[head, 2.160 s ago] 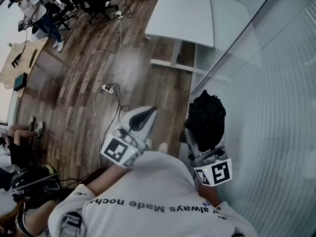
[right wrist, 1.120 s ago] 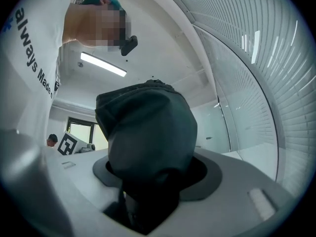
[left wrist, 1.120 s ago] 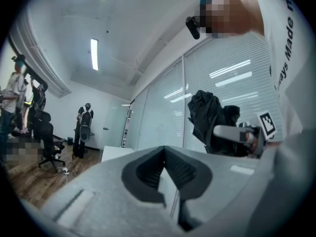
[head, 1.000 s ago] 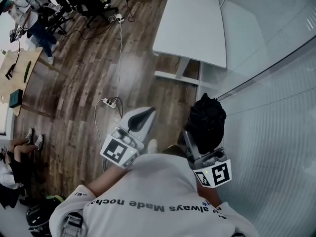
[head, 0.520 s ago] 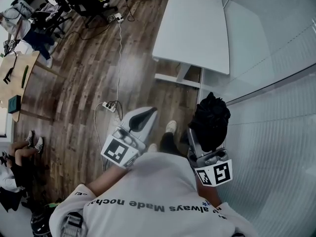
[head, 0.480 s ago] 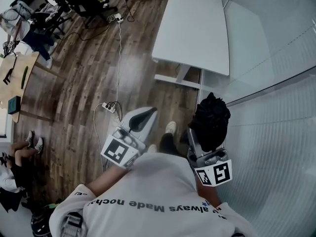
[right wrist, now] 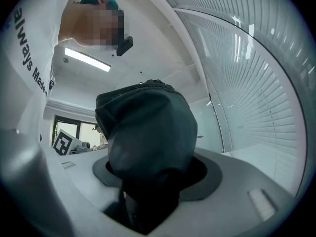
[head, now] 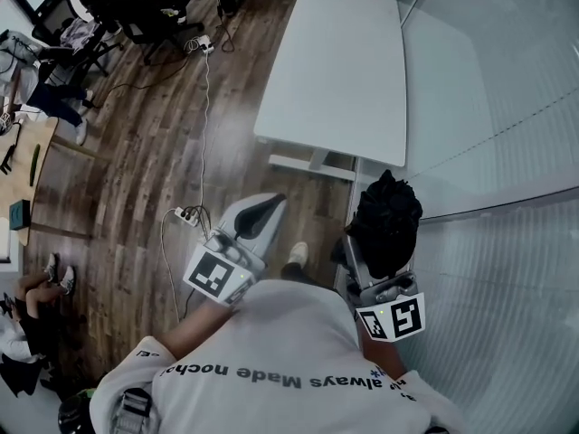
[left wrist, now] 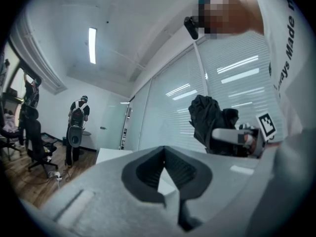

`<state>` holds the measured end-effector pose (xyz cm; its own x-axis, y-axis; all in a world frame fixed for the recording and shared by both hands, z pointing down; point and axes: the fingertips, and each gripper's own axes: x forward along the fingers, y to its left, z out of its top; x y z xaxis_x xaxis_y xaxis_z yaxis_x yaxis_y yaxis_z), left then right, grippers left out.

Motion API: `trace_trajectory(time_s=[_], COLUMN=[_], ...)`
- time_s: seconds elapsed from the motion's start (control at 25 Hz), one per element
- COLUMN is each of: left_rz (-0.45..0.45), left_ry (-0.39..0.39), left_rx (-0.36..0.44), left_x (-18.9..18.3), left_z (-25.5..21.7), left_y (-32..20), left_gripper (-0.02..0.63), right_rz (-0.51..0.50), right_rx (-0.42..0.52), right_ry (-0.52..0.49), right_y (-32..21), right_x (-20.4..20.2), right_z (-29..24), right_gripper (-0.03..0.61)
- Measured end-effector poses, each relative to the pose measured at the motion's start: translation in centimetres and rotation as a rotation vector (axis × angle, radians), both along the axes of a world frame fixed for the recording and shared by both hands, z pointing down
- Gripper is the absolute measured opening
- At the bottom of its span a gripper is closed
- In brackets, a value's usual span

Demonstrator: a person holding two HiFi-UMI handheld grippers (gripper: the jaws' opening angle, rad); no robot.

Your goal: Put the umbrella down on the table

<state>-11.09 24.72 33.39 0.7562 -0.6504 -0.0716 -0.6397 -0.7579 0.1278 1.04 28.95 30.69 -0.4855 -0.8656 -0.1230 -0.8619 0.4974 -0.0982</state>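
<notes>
Black umbrella (head: 384,217) clamped in right gripper (head: 362,262).

The indoor light was bright and even; a ceiling strip lamp (left wrist: 92,45) glowed overhead; pale glare lay on the wooden floor (head: 145,170); both gripper views bent fisheye-wise with dark corners; the umbrella (right wrist: 148,147) showed near-black and soft.

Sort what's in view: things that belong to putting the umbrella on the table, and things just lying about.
Job in hand: black umbrella, clamped in the right gripper; white table ahead.

Lying about: power strip and cable on the wood floor; office chairs at upper left. The left gripper is shut on nothing, idle.
</notes>
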Motion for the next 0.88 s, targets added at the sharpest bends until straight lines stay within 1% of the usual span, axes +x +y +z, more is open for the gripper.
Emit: trace_trajectory(time_s=[0.24,0.36,0.48,0.6,0.88], left_rz=[-0.001,0.003,0.015,0.012,0.018], left_ry=[-0.006,-0.009,-0.029,-0.038,-0.034], left_rx=[0.008,0.000,-0.013,-0.020,-0.038], left_x=[6.4,8.8,10.7,11.6,11.8], left_z=[0.1,0.3,1.4,2.6,4.0], left_y=[-6.4,-8.6,-10.6,-13.6,-22.3], left_gripper=[0.003,0.003,0.003,0.003,0.003], right_rz=[-0.025,-0.025,-0.021,-0.021,-0.009], right_rx=[0.010,0.018,0.010,0.000,-0.033], right_ry=[-0.007,-0.010,-0.026,-0.032,-0.042], right_y=[-6.4,-8.9,-11.2,-14.2,-22.6], right_x=[6.1,8.3,10.2,11.3,11.8], right_z=[-0.2,-0.2,0.5,1.8,3.7], right_gripper=[0.267,0.267,0.267,0.267,0.267])
